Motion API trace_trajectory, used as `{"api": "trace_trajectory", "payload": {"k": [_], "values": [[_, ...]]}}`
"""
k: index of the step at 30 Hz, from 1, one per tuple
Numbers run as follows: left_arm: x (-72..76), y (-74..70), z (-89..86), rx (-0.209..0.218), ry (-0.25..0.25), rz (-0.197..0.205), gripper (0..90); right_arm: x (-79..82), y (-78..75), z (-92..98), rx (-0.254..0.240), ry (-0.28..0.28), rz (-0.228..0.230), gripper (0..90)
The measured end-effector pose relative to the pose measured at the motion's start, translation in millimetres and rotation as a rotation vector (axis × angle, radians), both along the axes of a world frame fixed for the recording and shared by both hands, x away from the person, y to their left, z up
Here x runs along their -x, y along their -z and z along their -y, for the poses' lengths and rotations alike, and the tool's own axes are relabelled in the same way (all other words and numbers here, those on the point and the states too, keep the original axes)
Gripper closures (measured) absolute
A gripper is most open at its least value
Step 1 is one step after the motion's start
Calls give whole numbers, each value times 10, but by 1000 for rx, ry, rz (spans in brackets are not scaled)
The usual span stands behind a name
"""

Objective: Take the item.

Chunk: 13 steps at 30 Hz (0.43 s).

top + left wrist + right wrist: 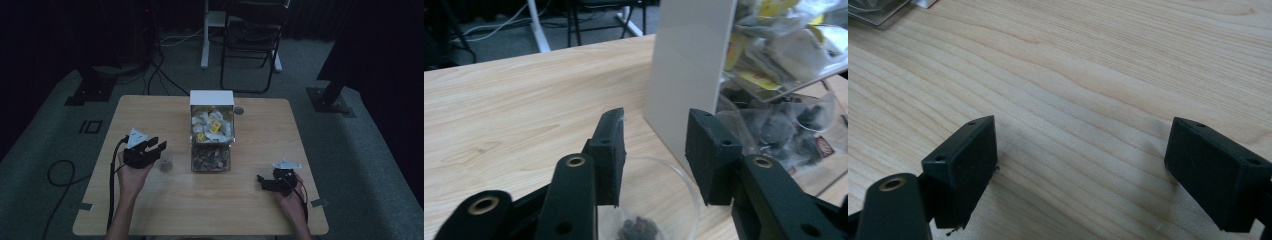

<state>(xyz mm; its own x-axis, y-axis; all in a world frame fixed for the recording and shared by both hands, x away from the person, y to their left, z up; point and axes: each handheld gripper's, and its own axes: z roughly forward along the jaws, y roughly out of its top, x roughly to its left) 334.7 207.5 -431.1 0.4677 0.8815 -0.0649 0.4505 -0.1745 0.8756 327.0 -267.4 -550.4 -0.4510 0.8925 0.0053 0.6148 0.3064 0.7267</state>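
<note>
Left gripper view: the left gripper [655, 155] has its fingers [610, 150] parted to a moderate gap with nothing pressed between the pads. Directly below and just behind the fingertips stands a small clear cup [659, 200], its rim open upward and a dark clump resting on its bottom. One finger overlaps the near-left part of the rim; whether it touches the rim cannot be told. Beyond the fingertips, just past the cup, rises the white side panel of the dispenser box [686, 75], with its clear front bins of packets and dark pieces off to the right of the fingers.

In the high view the cup [165, 161] sits immediately ahead of the left gripper [159, 148], between the fingers and the dispenser box [211, 97]. The cup's axis is upright, so a grasp would likely close across its wall from the sides.

The right gripper [1083, 165] holds its fingers [965, 160] wide apart over bare table [1088, 70], gripping nothing. In the high view the right gripper [261, 181] lies well apart from the cup. The left hand is the nearer one.
</note>
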Motion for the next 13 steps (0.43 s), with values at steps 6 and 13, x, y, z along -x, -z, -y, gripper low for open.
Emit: {"api": "trace_trajectory", "payload": {"k": [6,13], "values": [[-20,50,-73,7,-58,-12,536,0,0,0,0,0,0,133],[-38,107,-184,25,-132,-17,523,-1,0,1,1,-1,0,133]]}}
